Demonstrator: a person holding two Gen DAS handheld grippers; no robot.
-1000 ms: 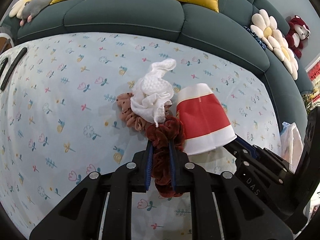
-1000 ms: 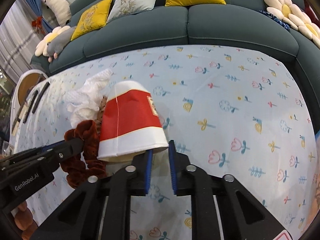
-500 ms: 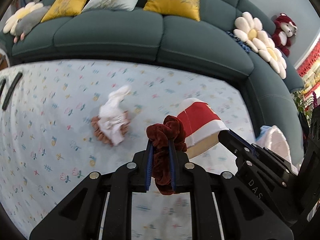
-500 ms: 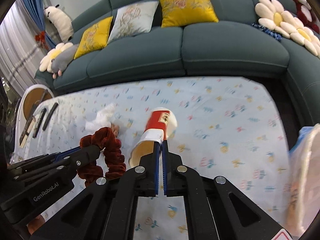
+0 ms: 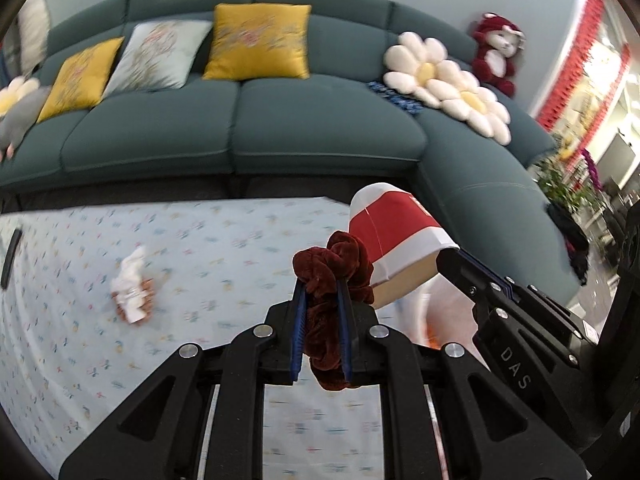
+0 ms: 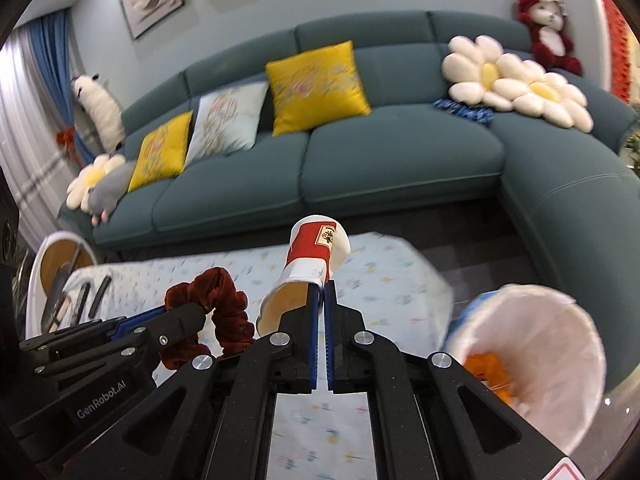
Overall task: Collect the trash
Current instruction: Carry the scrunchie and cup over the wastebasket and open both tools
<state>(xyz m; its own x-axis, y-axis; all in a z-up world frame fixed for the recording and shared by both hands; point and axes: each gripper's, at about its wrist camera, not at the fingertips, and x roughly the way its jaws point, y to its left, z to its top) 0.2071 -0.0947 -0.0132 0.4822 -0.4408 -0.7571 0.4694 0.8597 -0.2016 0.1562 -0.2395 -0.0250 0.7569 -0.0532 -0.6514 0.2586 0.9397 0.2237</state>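
Note:
My left gripper (image 5: pixel 321 286) is shut on a dark red velvet scrunchie (image 5: pixel 334 268), held high above the table; the scrunchie also shows in the right wrist view (image 6: pixel 222 312). My right gripper (image 6: pixel 322 286) is shut on the rim of a red and white paper cup (image 6: pixel 310 266), lifted in the air; the cup also shows in the left wrist view (image 5: pixel 394 236). A white crumpled tissue (image 5: pixel 130 280) lies on a brown scrunchie (image 5: pixel 149 294) on the floral tablecloth (image 5: pixel 200 264). A white-lined trash bin (image 6: pixel 532 356) with orange scraps stands at the lower right.
A teal sofa (image 6: pixel 360 160) with yellow cushions (image 6: pixel 316 84) and flower pillows (image 6: pixel 516 84) curves behind the table. A black remote (image 5: pixel 10 256) lies at the table's left edge. A round side table (image 6: pixel 60 264) with dark objects stands at the far left.
Both grippers rose and pulled back from the table, carrying the scrunchie and the cup. The right gripper closed on the cup's rim. The bin came into view at the right.

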